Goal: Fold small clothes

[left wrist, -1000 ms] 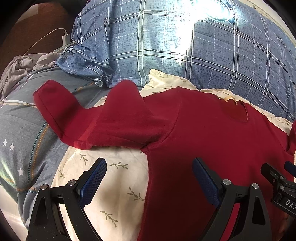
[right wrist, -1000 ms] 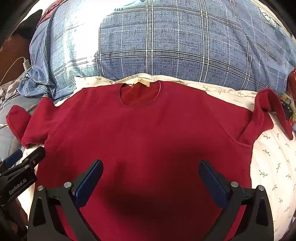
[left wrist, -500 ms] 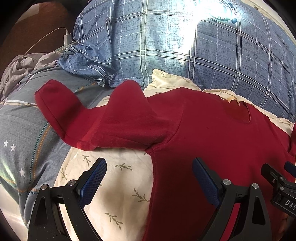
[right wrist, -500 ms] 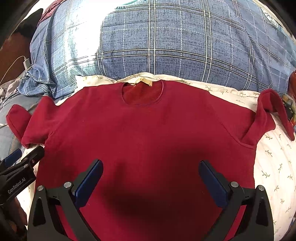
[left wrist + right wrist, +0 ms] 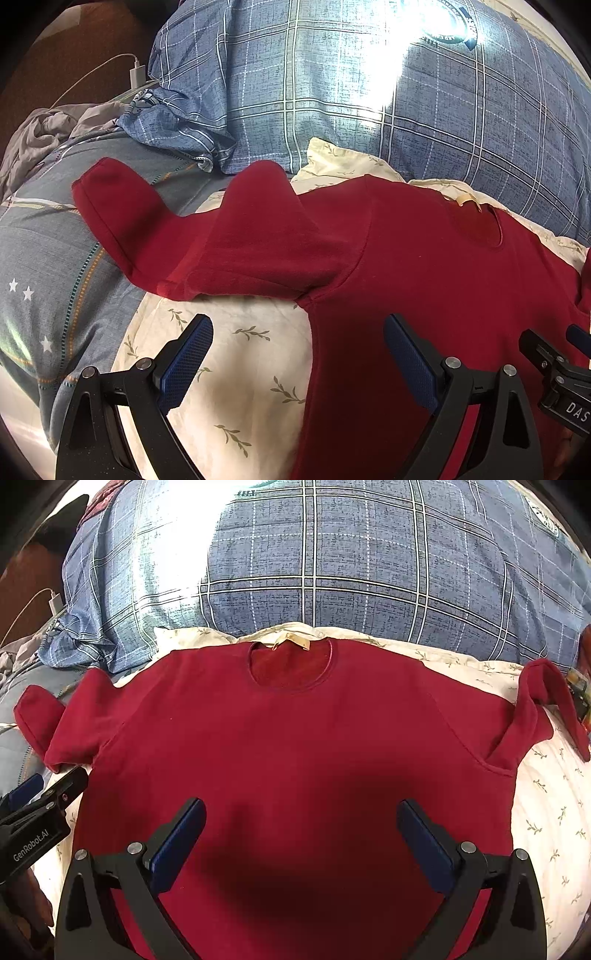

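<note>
Setting was a bedroom in a home; work surface was a bed. Evidence: blue plaid duvet (image 5: pixel 369 554) bunched at the far side, cream leaf-print sheet (image 5: pixel 240 369), grey star-print bedding (image 5: pixel 44 258), crumpled grey cloth (image 5: pixel 40 129), and a white charger with cable (image 5: pixel 137 72) beside it.

The left tool (image 5: pixel 297 354) hangs with its jaws spread wide, gripping nothing. The right tool (image 5: pixel 301 834) is likewise wide apart and empty, close beside it.
</note>
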Motion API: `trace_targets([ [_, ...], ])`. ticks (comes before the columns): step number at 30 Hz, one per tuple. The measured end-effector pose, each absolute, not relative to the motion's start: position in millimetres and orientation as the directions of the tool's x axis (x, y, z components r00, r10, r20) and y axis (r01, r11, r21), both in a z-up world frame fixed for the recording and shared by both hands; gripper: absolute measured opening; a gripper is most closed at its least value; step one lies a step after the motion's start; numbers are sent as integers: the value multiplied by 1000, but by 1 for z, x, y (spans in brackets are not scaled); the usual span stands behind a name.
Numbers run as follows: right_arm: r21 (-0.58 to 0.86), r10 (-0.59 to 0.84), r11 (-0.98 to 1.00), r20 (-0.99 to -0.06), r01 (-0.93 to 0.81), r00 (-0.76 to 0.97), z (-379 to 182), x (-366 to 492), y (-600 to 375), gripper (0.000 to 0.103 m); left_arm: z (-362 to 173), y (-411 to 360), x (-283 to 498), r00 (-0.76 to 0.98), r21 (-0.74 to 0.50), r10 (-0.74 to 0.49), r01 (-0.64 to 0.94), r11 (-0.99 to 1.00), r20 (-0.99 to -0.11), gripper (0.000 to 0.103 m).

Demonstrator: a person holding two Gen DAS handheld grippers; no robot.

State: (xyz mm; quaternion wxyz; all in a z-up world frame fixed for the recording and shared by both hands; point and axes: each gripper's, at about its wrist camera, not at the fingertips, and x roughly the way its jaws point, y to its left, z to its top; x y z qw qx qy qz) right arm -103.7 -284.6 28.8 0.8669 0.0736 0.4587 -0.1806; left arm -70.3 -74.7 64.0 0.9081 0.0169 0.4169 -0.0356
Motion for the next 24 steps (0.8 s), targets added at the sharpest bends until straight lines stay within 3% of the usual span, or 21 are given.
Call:
trace_targets([
  [12, -29, -227, 933, -824, 360, 520, 28, -100, -278, 103, 79, -40, -62, 666, 8, -5, 16, 1000, -746, 94],
  [20, -20, -214, 935, -829, 355, 517, 27, -99, -278, 103, 90, 32, -12, 676, 147, 261, -223, 964, -689, 93],
  [24, -22, -205, 938, -839, 345, 504, 23, -96, -277, 103, 79, 53, 25, 622, 207, 368, -317, 926, -691, 80],
])
